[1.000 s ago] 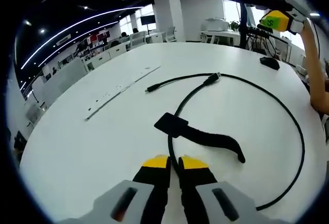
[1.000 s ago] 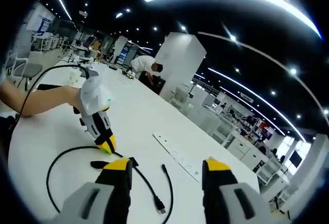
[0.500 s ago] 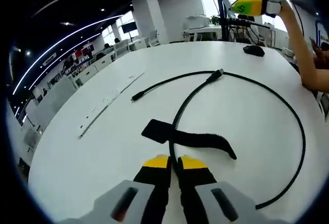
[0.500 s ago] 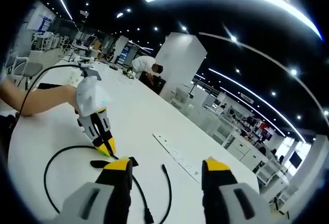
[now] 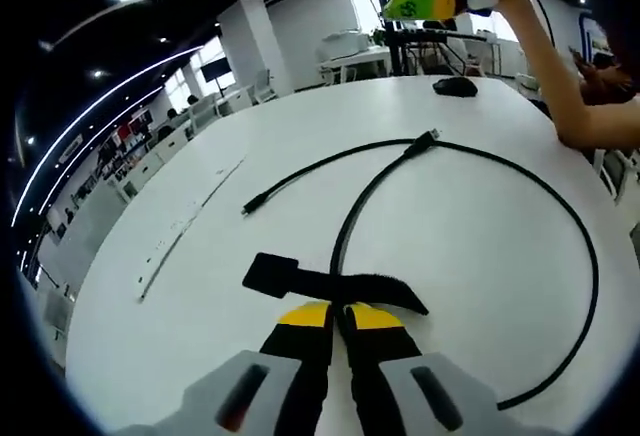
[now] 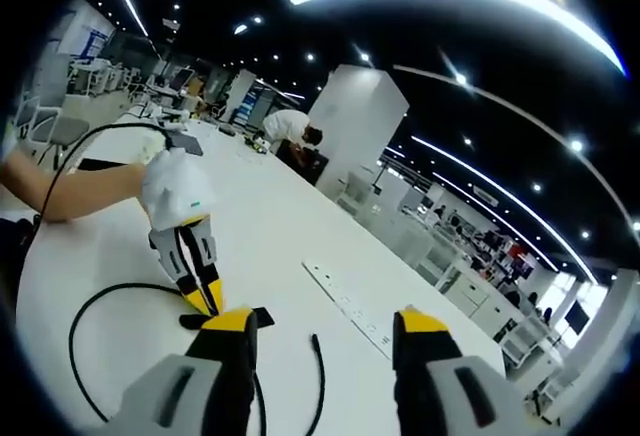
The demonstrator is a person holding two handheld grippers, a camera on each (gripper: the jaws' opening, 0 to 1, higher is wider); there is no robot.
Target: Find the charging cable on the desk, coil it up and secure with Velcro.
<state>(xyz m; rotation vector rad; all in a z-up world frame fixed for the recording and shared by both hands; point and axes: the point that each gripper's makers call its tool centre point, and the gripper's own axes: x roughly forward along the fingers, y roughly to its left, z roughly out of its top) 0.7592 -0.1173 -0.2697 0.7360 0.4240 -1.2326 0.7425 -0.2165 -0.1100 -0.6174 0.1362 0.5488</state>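
Black cable (image 5: 470, 161) loops across my white tabletop (image 5: 480, 246), its Velcro strap (image 5: 330, 284) just beyond my left claw (image 5: 338, 318), which is pinched together on nothing. My right claw (image 6: 322, 328) stands apart, raised above the tabletop.

Left tool (image 5: 338, 313) now sits right over the Velcro strap (image 5: 330, 284), tips reaching it, closer than a second ago. Right tool (image 6: 325, 324) barely drifts.
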